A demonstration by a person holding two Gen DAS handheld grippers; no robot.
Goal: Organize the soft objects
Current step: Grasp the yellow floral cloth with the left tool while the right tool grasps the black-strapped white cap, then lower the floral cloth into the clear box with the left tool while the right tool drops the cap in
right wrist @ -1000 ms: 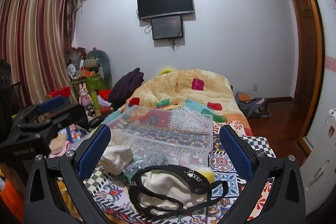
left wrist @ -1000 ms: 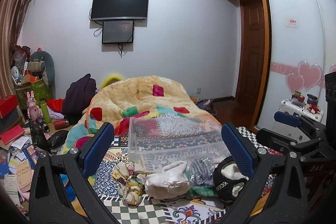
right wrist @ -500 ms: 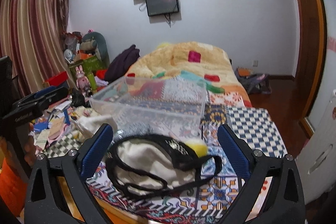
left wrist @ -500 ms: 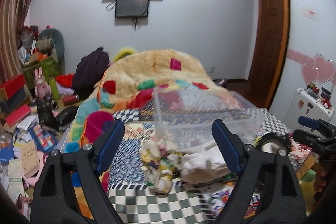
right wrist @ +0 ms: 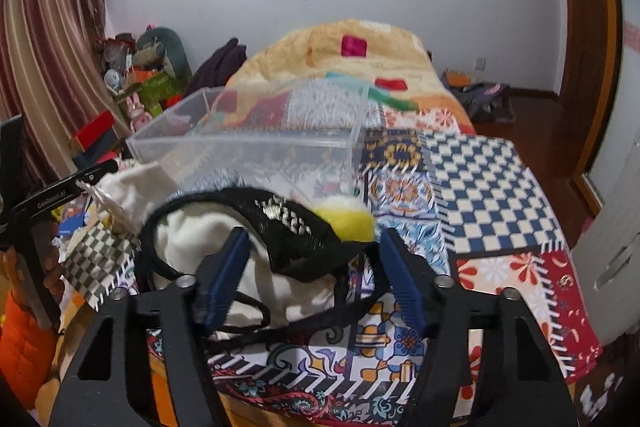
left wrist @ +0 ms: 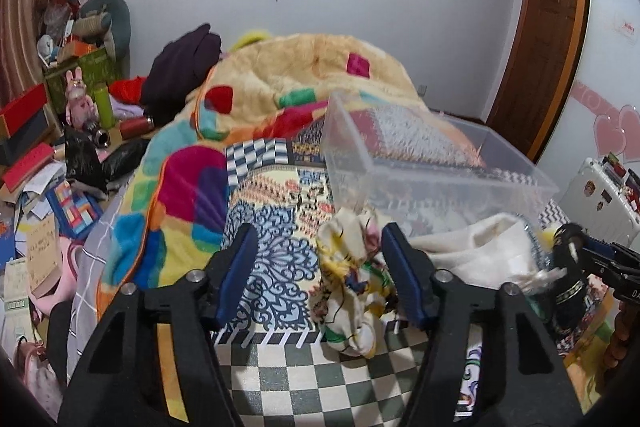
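A clear plastic bin [left wrist: 432, 163] stands on the patterned bedspread; it also shows in the right wrist view [right wrist: 256, 143]. In front of it lie a floral cloth [left wrist: 352, 287], a white cloth [left wrist: 484, 251] and a black-trimmed cream garment with a yellow piece [right wrist: 288, 227]. My left gripper [left wrist: 320, 267] is open, low over the bedspread, its right finger touching the floral cloth. My right gripper [right wrist: 312, 267] is open and straddles the black-trimmed garment. The right gripper's tip shows at the left wrist view's right edge [left wrist: 600, 259].
A heaped yellow blanket [left wrist: 304, 67] fills the far bed. A cluttered floor with boxes, papers and bags [left wrist: 48, 167] lies to the left. A wooden door [right wrist: 580, 67] and white cabinet [left wrist: 604, 195] are on the right. The bed's front edge is just below both grippers.
Both grippers have dropped and moved forward toward the cloth pile. Their jaws have narrowed. The left one now reaches the floral cloth; the right one now has the black-trimmed garment between its fingers.
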